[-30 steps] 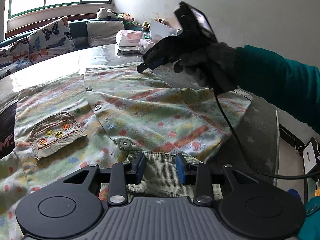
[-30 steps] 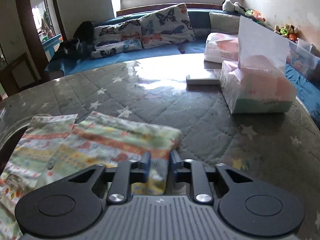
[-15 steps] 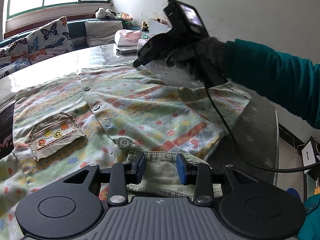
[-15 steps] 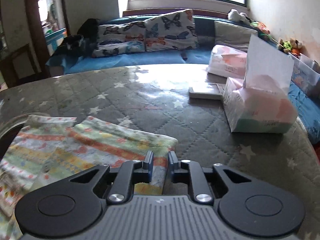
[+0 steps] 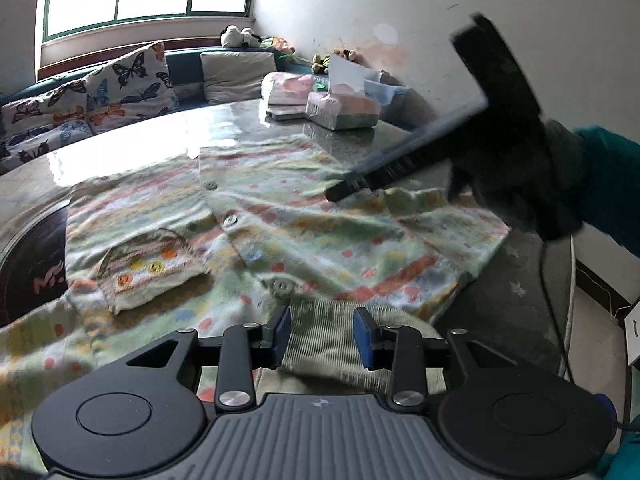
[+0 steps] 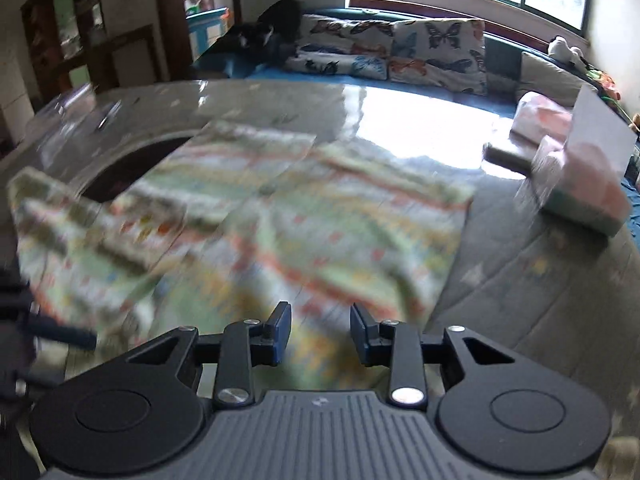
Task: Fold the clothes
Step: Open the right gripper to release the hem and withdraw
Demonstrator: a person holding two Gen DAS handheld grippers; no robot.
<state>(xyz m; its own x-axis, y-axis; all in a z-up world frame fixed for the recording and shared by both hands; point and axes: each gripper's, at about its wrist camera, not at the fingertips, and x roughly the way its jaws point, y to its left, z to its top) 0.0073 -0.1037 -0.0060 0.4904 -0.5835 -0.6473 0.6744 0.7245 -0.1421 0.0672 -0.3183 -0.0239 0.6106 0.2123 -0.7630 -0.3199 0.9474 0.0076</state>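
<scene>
While the pale green child's shirt with red and yellow printed stripes (image 5: 320, 232) lies spread on the grey quilted star-pattern table cover (image 6: 532, 280), you have only the first fold done, as far as I can judge: the right side is turned in over the front, and the rest is left to fold. Your left gripper (image 5: 322, 334) has its jaws open and holds nothing; the ribbed green corduroy collar (image 5: 324, 340) lies under the gap between them, at six o'clock in the left view. Your right gripper (image 6: 320, 332) is also open and empty, above the cloth. In the left view it shows at two o'clock, but very blurred. The right view is blurred too, so the buttons and the patch pocket (image 5: 148, 268) are hard to make out there. The pink tissue box (image 6: 580, 184) stands at three o'clock, well apart from the shirt. The near hem is cut off.
</scene>
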